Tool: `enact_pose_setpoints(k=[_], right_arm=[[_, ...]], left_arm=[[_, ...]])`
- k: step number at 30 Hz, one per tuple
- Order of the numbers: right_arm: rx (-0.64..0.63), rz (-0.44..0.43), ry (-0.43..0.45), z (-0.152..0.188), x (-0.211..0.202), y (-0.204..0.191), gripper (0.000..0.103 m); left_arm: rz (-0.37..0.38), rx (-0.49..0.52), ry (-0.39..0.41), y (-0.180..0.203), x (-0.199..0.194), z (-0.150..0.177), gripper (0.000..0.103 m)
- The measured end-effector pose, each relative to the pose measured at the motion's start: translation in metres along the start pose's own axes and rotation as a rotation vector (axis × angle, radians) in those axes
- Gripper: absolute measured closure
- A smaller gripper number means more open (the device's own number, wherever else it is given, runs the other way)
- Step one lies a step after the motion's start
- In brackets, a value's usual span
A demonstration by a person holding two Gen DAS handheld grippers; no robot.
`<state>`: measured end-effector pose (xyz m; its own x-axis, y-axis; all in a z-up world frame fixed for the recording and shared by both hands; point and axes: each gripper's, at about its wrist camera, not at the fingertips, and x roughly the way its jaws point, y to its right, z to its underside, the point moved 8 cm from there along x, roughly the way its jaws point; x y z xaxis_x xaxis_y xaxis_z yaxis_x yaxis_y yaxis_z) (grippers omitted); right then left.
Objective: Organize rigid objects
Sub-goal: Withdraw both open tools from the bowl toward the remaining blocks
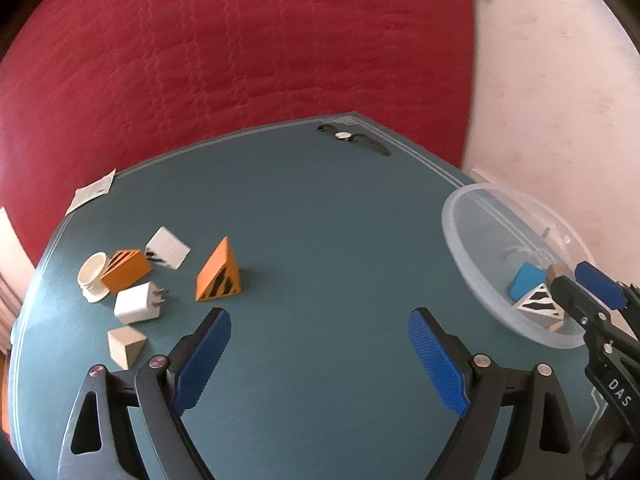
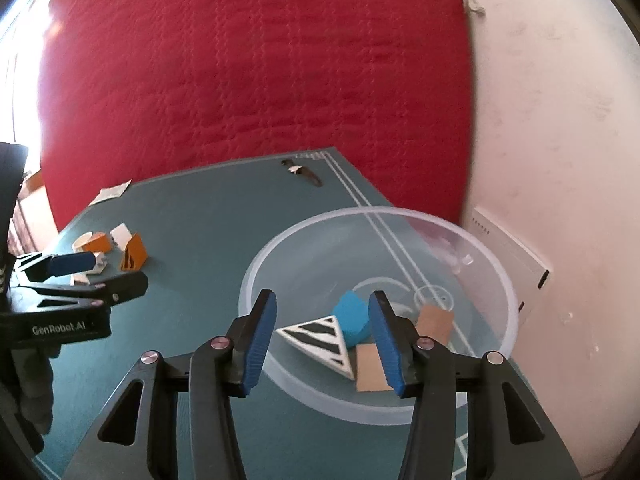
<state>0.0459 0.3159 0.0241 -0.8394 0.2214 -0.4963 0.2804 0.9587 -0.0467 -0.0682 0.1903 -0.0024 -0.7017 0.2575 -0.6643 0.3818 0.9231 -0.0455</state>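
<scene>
A clear plastic bowl [image 2: 496, 280] stands at the table's right; it also shows in the left wrist view [image 1: 460, 236]. In it lie a white striped wedge [image 2: 320, 338], a blue block [image 2: 352, 312] and tan wooden blocks [image 2: 436, 320]. My right gripper [image 2: 322, 338] is open and empty over the bowl's near rim, above the wedge. My left gripper [image 1: 320, 344] is open and empty above the table's middle. To its left lie an orange striped wedge [image 1: 220, 276], an orange block [image 1: 126, 270], a white block [image 1: 168, 246], a white charger plug [image 1: 138, 302], a cream cup [image 1: 93, 276] and a beige wedge [image 1: 125, 346].
The teal table [image 1: 320, 220] has a wristwatch [image 1: 352, 138] near its far edge and a paper slip [image 1: 92, 192] at its far left corner. A red quilted cover [image 1: 240, 48] lies behind, a pale wall [image 1: 560, 100] at right.
</scene>
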Motion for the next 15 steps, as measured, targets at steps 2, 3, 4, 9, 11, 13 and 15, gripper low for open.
enact_pose_setpoints(k=[2,3,4,9,11,13,15], right_arm=[[-0.012,0.0,0.003,0.001,-0.002,-0.003,0.053],[-0.02,0.001,0.007,0.001,-0.003,-0.005,0.053],[-0.028,0.0,0.01,0.001,-0.002,-0.006,0.053],[-0.075,-0.033,0.017,0.006,-0.01,-0.025,0.053],[-0.1,-0.054,0.016,0.01,-0.012,-0.036,0.053],[-0.118,-0.071,0.011,0.013,-0.013,-0.043,0.053],[-0.133,-0.08,0.001,0.016,-0.012,-0.049,0.053]], left_arm=[[-0.01,-0.008,-0.004,-0.007,-0.001,0.004,0.01],[-0.017,-0.01,-0.009,-0.01,-0.001,0.006,0.01],[-0.031,-0.011,-0.018,-0.015,0.0,0.008,0.01],[-0.078,-0.041,-0.039,-0.041,0.0,0.018,0.01],[-0.088,-0.053,-0.04,-0.05,-0.001,0.02,0.01],[-0.104,-0.067,-0.038,-0.061,-0.004,0.022,0.01],[-0.116,-0.076,-0.035,-0.069,-0.008,0.024,0.01]])
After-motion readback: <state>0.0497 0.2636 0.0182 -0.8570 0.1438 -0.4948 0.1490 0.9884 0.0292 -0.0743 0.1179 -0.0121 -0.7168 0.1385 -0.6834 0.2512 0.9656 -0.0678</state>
